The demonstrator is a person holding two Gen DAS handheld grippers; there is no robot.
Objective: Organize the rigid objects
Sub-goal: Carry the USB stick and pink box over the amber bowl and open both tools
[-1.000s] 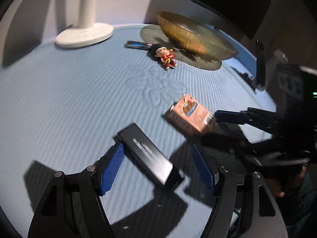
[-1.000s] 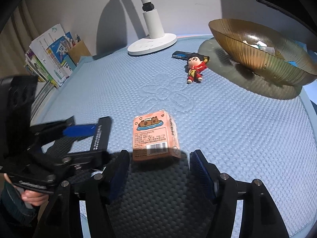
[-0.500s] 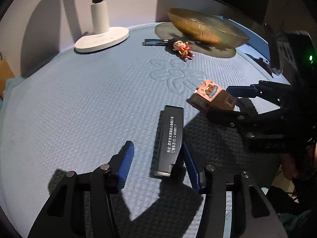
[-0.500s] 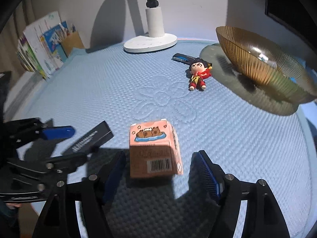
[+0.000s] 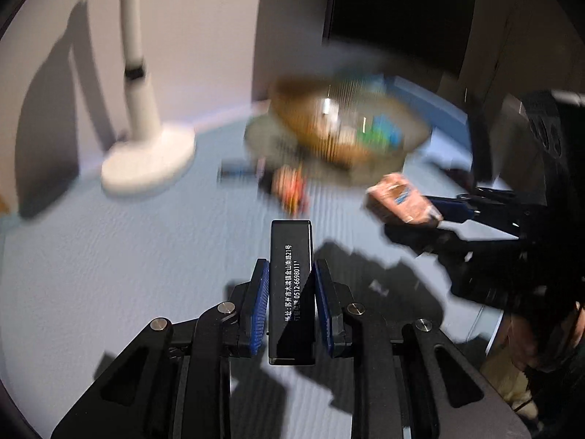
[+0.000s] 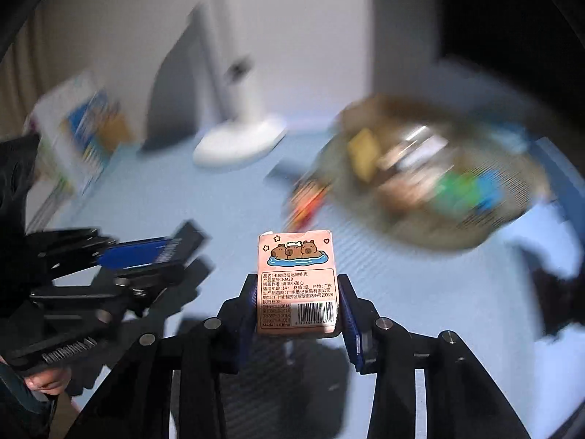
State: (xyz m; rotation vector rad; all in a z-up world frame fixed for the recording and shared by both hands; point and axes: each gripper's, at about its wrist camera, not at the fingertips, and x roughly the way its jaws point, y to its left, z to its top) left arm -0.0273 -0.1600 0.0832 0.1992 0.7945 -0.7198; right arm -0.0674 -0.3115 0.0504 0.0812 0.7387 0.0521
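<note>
My left gripper (image 5: 290, 267) is shut on a long black box (image 5: 290, 292) with white print, held clear of the blue mat (image 5: 109, 256). In the right wrist view my right gripper (image 6: 297, 281) has its jaws closing on a pink card box (image 6: 295, 256) with a cartoon picture and a barcode. Both blue pads press its sides, and it hangs above the mat. The left wrist view shows that pink box (image 5: 400, 201) at the right, in the right gripper (image 5: 435, 216). The left gripper (image 6: 172, 252) shows at the left of the right wrist view.
An amber bowl (image 5: 314, 139) with several small items stands at the back right, blurred. A red figurine (image 5: 290, 186) and a dark flat item (image 5: 234, 173) lie in front of it. A white lamp base (image 5: 146, 161) stands at the back left. Books (image 6: 80, 139) lean beyond the mat's left edge.
Both grippers have closed on their boxes, the left on the black one and the right on the pink one. Both have lifted them off the mat, and the views now face the bowl.
</note>
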